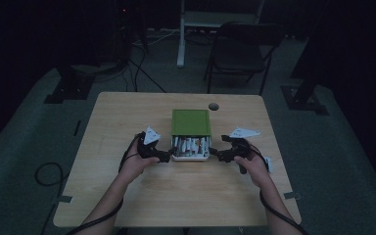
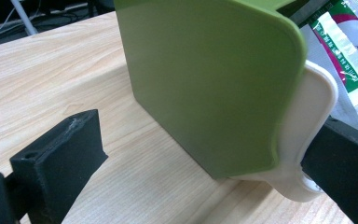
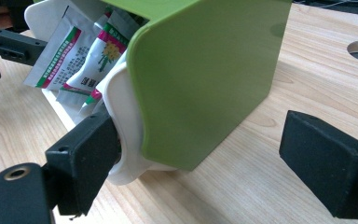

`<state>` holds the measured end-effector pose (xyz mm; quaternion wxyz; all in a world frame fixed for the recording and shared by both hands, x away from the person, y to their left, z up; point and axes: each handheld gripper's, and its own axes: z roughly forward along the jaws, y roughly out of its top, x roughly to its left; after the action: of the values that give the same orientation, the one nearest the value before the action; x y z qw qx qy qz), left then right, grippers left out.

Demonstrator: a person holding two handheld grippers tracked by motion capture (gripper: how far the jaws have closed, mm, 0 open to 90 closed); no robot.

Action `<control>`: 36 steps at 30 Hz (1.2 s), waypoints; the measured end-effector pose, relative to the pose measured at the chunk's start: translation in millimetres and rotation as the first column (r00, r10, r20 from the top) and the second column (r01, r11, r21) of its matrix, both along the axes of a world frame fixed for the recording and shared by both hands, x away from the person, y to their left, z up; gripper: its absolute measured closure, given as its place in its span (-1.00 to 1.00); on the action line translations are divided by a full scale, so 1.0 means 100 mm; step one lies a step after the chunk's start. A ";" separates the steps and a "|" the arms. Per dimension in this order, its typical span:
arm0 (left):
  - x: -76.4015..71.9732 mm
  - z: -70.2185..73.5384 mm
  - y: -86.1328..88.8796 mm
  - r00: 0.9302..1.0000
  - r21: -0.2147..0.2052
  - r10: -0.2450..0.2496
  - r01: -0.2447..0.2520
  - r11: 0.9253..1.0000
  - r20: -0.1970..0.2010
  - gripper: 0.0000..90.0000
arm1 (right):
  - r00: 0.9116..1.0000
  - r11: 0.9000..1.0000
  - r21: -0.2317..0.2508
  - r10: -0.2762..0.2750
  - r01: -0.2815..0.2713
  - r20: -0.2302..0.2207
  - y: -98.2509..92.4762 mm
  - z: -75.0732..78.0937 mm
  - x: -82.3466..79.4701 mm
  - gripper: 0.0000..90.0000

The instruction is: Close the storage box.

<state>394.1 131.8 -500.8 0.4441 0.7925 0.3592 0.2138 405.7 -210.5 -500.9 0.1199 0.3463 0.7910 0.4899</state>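
Green-sleeved box [image 1: 191, 122] lies between 2 wide-open grippers, left gripper [image 1: 162, 155] and right gripper [image 1: 218, 155], flanking its white drawer [image 1: 191, 157] at the near end.

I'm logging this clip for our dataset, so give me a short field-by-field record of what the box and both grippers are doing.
box: green sleeve on the wooden table, white inner tray slid partly out toward the person
contents: printed sachets standing in the tray
left gripper: open, jaws straddling the tray's left corner
right gripper: open, jaws straddling the tray's right corner
table hole: behind the box
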 end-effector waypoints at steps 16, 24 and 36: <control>0.10 -0.01 -0.06 1.000 0.028 0.012 -0.013 1.000 0.008 -0.96 | 0.999 0.999 -0.002 -0.046 0.046 0.003 0.02 -0.01 0.06 -0.75; 0.16 -0.02 -0.07 1.000 0.034 0.019 -0.019 0.999 0.008 -0.96 | 0.998 0.998 -0.006 -0.066 0.066 0.000 0.03 0.00 0.08 -0.76; 0.13 -0.01 -0.09 1.000 0.028 0.011 -0.012 1.000 0.012 -0.96 | 0.997 0.997 -0.014 -0.072 0.072 0.008 0.04 0.01 0.06 -0.76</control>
<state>407.1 123.3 -501.9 0.4336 0.7954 0.3580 0.2260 411.3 -206.9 -500.1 0.1429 0.3719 0.7812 0.4806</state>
